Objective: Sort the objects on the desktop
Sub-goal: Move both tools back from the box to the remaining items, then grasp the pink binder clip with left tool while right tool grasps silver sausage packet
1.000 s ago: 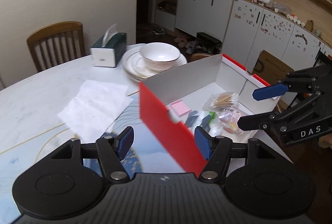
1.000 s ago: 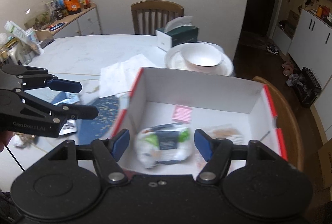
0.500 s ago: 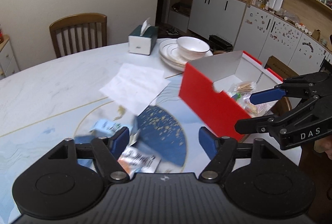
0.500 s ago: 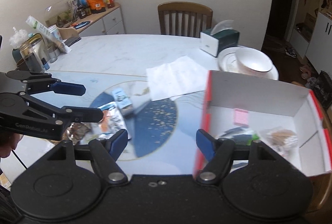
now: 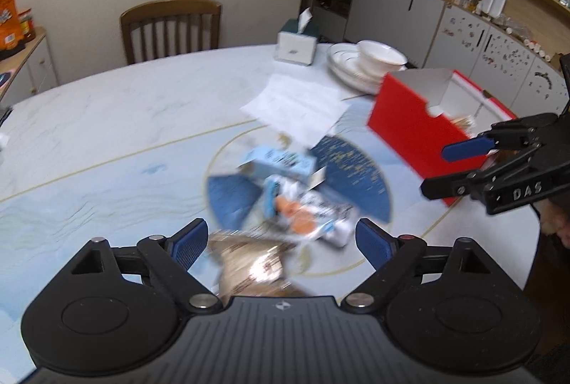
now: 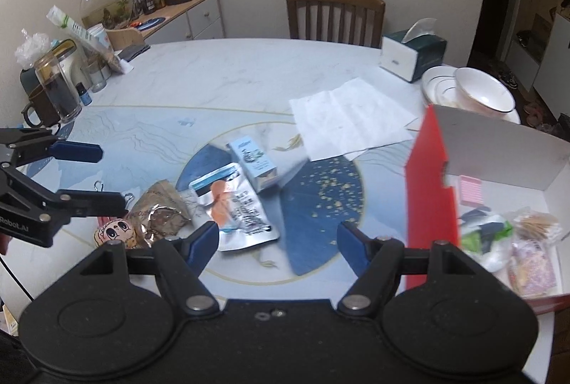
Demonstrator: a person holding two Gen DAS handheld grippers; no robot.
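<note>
Loose items lie on the table's blue round pattern: a silver pouch with an orange picture (image 6: 235, 206) (image 5: 306, 213), a pale blue carton (image 6: 254, 165) (image 5: 281, 161), a brown foil packet (image 6: 160, 209) (image 5: 249, 263), a small cartoon-face item (image 6: 114, 232) and binder clips (image 6: 101, 186). The red box (image 6: 431, 206) (image 5: 416, 124) at the right holds several sorted items. My left gripper (image 5: 278, 243) (image 6: 83, 174) is open and empty above the packets. My right gripper (image 6: 278, 243) (image 5: 459, 166) is open and empty, between the pouch and the box.
White paper sheets (image 6: 351, 118), a tissue box (image 6: 413, 54) and a bowl on stacked plates (image 6: 477, 93) stand behind the box. Jars and a mug (image 6: 53, 95) crowd the table's far left. A wooden chair (image 6: 335, 11) is at the far side.
Both grippers have swung left, away from the red box toward the loose packets, which now lie in front of them. Both stayed open.
</note>
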